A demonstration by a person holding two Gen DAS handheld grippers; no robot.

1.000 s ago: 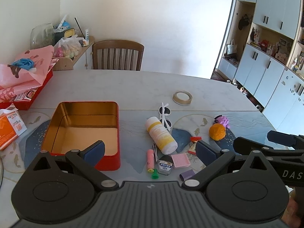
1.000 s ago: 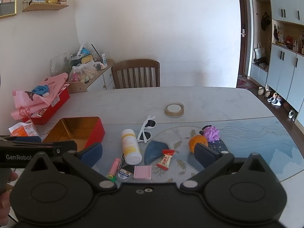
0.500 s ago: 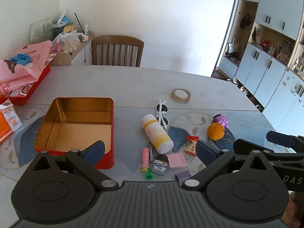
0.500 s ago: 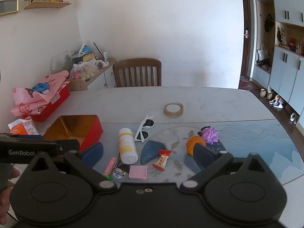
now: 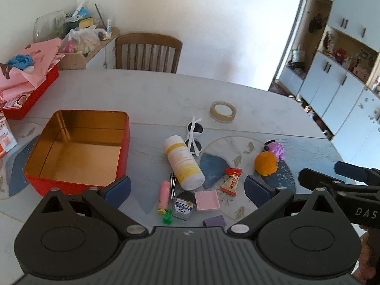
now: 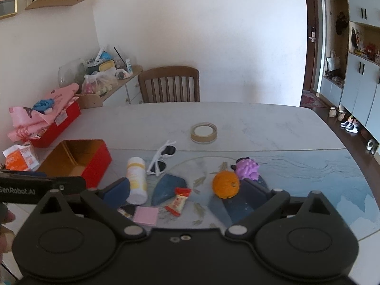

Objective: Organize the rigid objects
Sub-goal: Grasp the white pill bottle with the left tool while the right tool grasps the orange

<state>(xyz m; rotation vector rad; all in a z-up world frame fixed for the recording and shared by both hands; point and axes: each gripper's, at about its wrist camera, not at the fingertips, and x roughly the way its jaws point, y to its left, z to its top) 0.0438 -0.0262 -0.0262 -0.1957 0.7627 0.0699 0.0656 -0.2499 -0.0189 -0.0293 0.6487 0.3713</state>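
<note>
Table [image 5: 147, 95]: pale marbled top with blue patterned mats at the near edge; carries all items listed below.
Red tin [image 5: 78, 147]: open, gold interior, nothing inside; sits at the left of the table, well apart from the small items.
Left gripper [image 5: 187, 191]: held above the near table edge, jaws spread wide, nothing between them; the small-item cluster lies in the gap as viewed.
Right gripper [image 6: 187, 190]: held low over the near edge, jaws spread wide, holding nothing.
White bottle [image 5: 184, 162]: yellow-banded, lying on its side, just right of the tin.
White sunglasses [image 5: 195, 137]: folded, just behind the bottle's cap end.
Tape roll [image 5: 222, 111]: flat on the table, beyond the sunglasses, apart from the cluster.
Orange [image 6: 225, 184]: right of the cluster, touching the purple spiky toy [image 6: 247, 167] behind it.
Pink pad [image 5: 207, 200]: square, flat, near the bottle's base.
Candy wrapper [image 5: 231, 181]: red and white, between pad and orange.
Pink tube [image 5: 163, 197]: beside thin metal tweezers [image 5: 173, 185], in front of the bottle.
Floss container [image 5: 183, 205]: touching the pad's left edge.
Green cap [image 5: 167, 219]: nearest the camera, beside the tube's end.
Purple block [image 5: 215, 220]: partly hidden by the left gripper body.
</note>
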